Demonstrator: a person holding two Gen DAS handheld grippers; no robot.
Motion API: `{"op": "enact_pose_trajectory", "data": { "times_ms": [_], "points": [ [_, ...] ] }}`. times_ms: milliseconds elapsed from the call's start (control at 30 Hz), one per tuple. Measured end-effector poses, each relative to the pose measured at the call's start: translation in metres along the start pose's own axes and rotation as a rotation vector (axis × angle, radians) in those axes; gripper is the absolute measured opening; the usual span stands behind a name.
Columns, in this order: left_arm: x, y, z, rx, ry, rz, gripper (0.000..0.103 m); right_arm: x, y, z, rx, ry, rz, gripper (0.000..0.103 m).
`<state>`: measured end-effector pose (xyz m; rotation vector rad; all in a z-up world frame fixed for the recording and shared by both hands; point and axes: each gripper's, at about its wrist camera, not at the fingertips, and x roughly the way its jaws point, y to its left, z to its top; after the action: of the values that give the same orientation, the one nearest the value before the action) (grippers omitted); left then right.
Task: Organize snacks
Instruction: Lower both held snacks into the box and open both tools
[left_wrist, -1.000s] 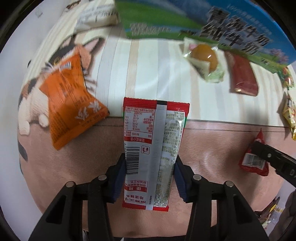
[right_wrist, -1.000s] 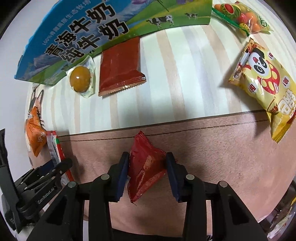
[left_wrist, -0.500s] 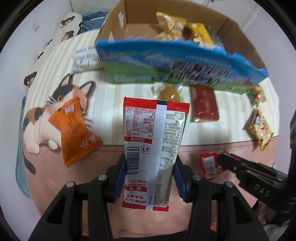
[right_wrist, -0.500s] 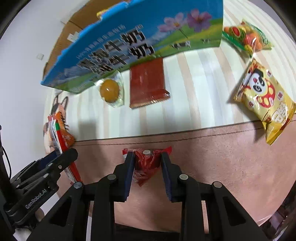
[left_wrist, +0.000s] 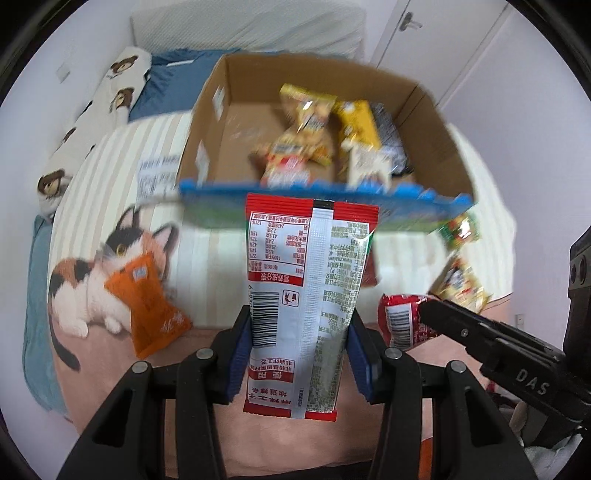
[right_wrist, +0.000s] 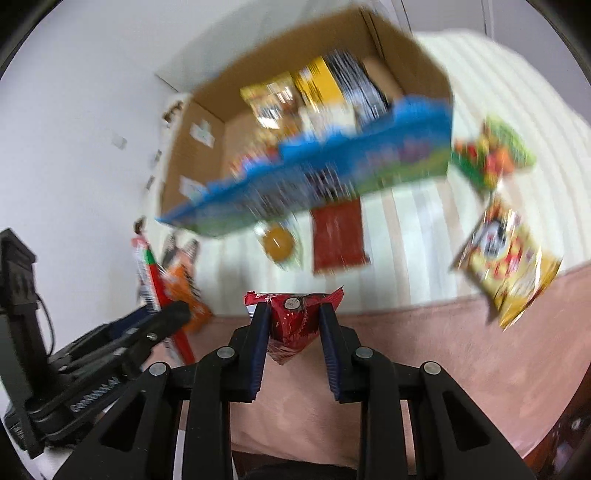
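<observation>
Several snack packs, yellow and black-striped ones among them, lie inside the open cardboard box (left_wrist: 207, 122), its blue printed flap (left_wrist: 325, 199) at the near edge. Left gripper (left_wrist: 301, 354) is clamped on a tall red-and-white sachet (left_wrist: 310, 295), held up in front of the box. Right gripper (right_wrist: 293, 332) has just closed tight on a small red packet (right_wrist: 291, 321), also before the box. Versus a second ago, both packs are off the bedspread (left_wrist: 199, 369) and the box interior shows.
</observation>
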<state>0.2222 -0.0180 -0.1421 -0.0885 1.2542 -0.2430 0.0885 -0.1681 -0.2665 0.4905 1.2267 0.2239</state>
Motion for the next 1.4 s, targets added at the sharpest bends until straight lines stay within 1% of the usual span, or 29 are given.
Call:
{"op": "enact_pose_trajectory", "data": {
  "times_ms": [67, 133, 233, 333, 400, 467, 533, 600, 733, 767, 800, 833, 867, 900, 933, 967, 1000, 1033, 1067, 1100, 1200, 1300, 1400],
  "points": [
    [-0.012, -0.006, 0.016, 0.013, -0.02, -0.019, 0.044, -0.018, 0.008, 0.014, -0.015, -0.038, 0.009, 0.029],
    [-0.026, -0.012, 0.04, 0.023, -0.043, -0.035, 0.044, -0.035, 0.014, 0.03, -0.027, -0.07, 0.016, 0.029],
    [-0.038, -0.018, 0.073, 0.042, -0.064, -0.043, 0.044, -0.058, 0.021, 0.061, -0.04, -0.12, 0.002, 0.029],
    [-0.044, -0.02, 0.112, 0.066, -0.086, -0.003, 0.044, -0.066, 0.021, 0.092, -0.041, -0.145, -0.029, 0.029],
    [-0.04, -0.016, 0.14, 0.066, -0.074, 0.029, 0.044, -0.067, 0.018, 0.118, -0.043, -0.155, -0.064, 0.029],
    [-0.03, -0.01, 0.162, 0.061, -0.048, 0.047, 0.045, -0.064, 0.014, 0.141, -0.038, -0.155, -0.098, 0.029],
    [-0.012, -0.002, 0.185, 0.055, -0.001, 0.083, 0.045, -0.057, 0.007, 0.161, -0.027, -0.143, -0.127, 0.029],
    [0.007, 0.006, 0.199, 0.041, 0.047, 0.105, 0.045, -0.047, 0.0, 0.175, -0.021, -0.122, -0.152, 0.029],
    [0.052, 0.02, 0.213, 0.032, 0.145, 0.16, 0.045, -0.018, -0.015, 0.2, -0.014, -0.06, -0.225, 0.029],
    [0.068, 0.024, 0.215, 0.032, 0.187, 0.176, 0.047, -0.009, -0.017, 0.204, -0.024, -0.035, -0.248, 0.029],
    [0.078, 0.026, 0.215, 0.024, 0.211, 0.187, 0.047, -0.002, -0.02, 0.206, -0.025, -0.019, -0.265, 0.029],
    [0.092, 0.029, 0.214, 0.025, 0.252, 0.202, 0.047, 0.007, -0.023, 0.209, -0.02, 0.001, -0.288, 0.03],
    [0.1, 0.03, 0.21, 0.029, 0.28, 0.199, 0.047, 0.017, -0.027, 0.211, -0.019, 0.038, -0.317, 0.032],
    [0.112, 0.033, 0.208, 0.023, 0.324, 0.185, 0.047, 0.03, -0.031, 0.215, -0.013, 0.101, -0.349, 0.038],
    [0.121, 0.035, 0.205, 0.009, 0.355, 0.176, 0.049, 0.037, -0.034, 0.216, -0.007, 0.136, -0.362, 0.044],
    [0.129, 0.04, 0.201, -0.02, 0.38, 0.154, 0.054, 0.046, -0.036, 0.218, -0.006, 0.177, -0.372, 0.063],
    [0.133, 0.042, 0.199, -0.035, 0.387, 0.132, 0.059, 0.051, -0.037, 0.22, -0.011, 0.194, -0.372, 0.083],
    [0.136, 0.043, 0.197, -0.051, 0.388, 0.115, 0.072, 0.056, -0.038, 0.221, -0.017, 0.206, -0.375, 0.089],
    [0.138, 0.045, 0.194, -0.067, 0.385, 0.1, 0.086, 0.059, -0.039, 0.222, -0.023, 0.21, -0.38, 0.091],
    [0.138, 0.045, 0.193, -0.066, 0.377, 0.097, 0.089, 0.061, -0.038, 0.222, -0.032, 0.215, -0.382, 0.091],
    [0.135, 0.045, 0.19, -0.061, 0.35, 0.106, 0.089, 0.066, -0.034, 0.223, -0.06, 0.232, -0.386, 0.092],
    [0.126, 0.043, 0.187, -0.06, 0.327, 0.095, 0.089, 0.068, -0.029, 0.223, -0.08, 0.227, -0.394, 0.094],
    [0.114, 0.037, 0.19, -0.038, 0.301, 0.097, 0.089, 0.068, -0.025, 0.224, -0.084, 0.218, -0.386, 0.095]
  ]
}}
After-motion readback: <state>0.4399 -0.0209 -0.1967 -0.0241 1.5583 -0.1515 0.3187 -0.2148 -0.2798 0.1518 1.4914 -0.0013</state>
